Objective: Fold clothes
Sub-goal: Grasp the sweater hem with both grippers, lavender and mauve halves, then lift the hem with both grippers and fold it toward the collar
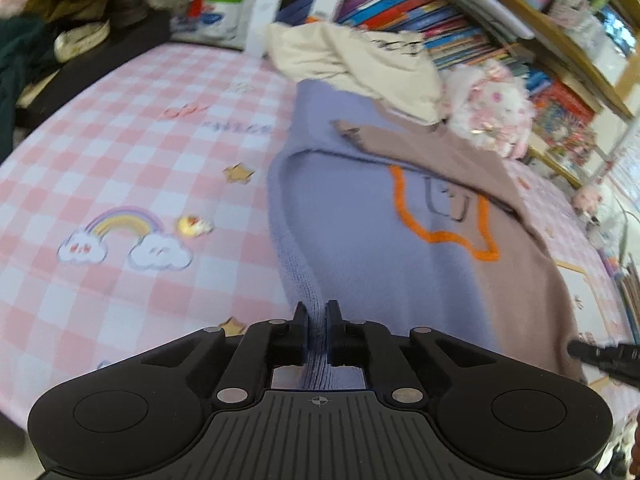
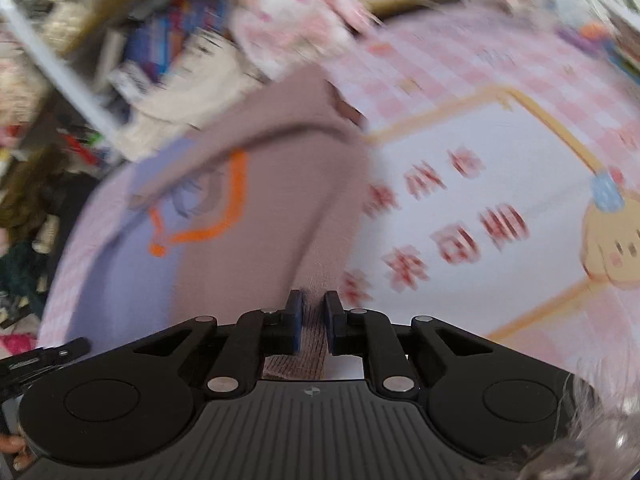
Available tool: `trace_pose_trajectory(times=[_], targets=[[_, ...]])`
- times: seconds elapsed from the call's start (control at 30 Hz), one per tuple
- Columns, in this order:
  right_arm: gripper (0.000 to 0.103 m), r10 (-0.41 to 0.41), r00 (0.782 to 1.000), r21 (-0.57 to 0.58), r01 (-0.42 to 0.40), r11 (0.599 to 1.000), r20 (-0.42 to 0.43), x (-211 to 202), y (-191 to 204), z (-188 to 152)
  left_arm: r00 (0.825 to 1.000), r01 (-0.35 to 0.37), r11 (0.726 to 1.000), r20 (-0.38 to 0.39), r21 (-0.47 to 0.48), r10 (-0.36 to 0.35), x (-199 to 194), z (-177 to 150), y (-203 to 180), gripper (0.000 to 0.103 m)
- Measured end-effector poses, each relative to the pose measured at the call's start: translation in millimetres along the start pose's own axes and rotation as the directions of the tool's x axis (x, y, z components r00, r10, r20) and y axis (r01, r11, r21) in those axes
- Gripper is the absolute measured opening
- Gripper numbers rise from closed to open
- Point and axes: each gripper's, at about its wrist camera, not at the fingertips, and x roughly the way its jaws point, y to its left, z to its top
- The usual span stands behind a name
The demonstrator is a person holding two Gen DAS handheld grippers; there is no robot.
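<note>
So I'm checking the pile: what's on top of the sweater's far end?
A cream garment lies over the far end of the sweater. What it covers can't be seen.

My right wrist view is smeared with motion blur: the red characters (image 2: pixel 452 216) printed on the tablecloth (image 2: pixel 460 76) are unreadable, and the shelf clutter (image 2: pixel 168 40) behind melts into streaks. The brown sleeve (image 1: pixel 460 152) covers part of the sweater's orange outline (image 1: pixel 440 236). The cream garment (image 1: pixel 360 60) hides the sweater's far end.
</note>
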Motion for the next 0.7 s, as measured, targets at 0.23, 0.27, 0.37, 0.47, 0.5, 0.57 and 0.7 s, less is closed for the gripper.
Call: trace_pose_trajectory(times=[0.23,0.27,0.37,0.47,0.5,0.57,0.7], targets=[[0.017,0.021,0.999,0.039,-0.020,0.999,-0.025,0.1,-4.7,1.2,0.999,0.015,0.998,-0.047,-0.053,-0.017,1.5,-1.9,15.9,0.007],[0.021,0.023,0.999,0.059,-0.020,0.998,-0.039,0.9,-8.2,0.7,0.998,0.025,0.997,-0.052,-0.070,-0.028,1.1,-3.5,19.5,0.008],[0.040,0.050,0.996,0.117,-0.041,0.992,-0.078,1.5,-16.1,-2.1,0.995,0.062,0.989,-0.072,-0.135,-0.072,1.6,-9.4,29.7,0.012],[0.041,0.041,0.995,0.124,-0.030,0.992,-0.095,3.0,-16.3,-4.3,0.990,0.092,0.974,-0.081,-0.207,-0.111,3.3,-15.1,38.5,0.013],[0.041,0.039,0.994,0.126,-0.026,0.992,-0.100,3.5,-16.3,-5.0,0.990,0.100,0.969,-0.079,-0.225,-0.120,3.7,-16.7,40.5,0.014],[0.035,0.033,0.993,0.130,-0.018,0.991,-0.112,4.5,-16.5,-6.4,0.987,0.115,0.958,-0.075,-0.263,-0.139,4.5,-19.9,44.7,0.014],[0.013,-0.012,0.994,0.102,0.023,0.995,-0.104,5.9,-14.9,-6.2,0.986,0.131,0.940,-0.061,-0.314,-0.158,6.9,-22.5,48.7,0.012]])
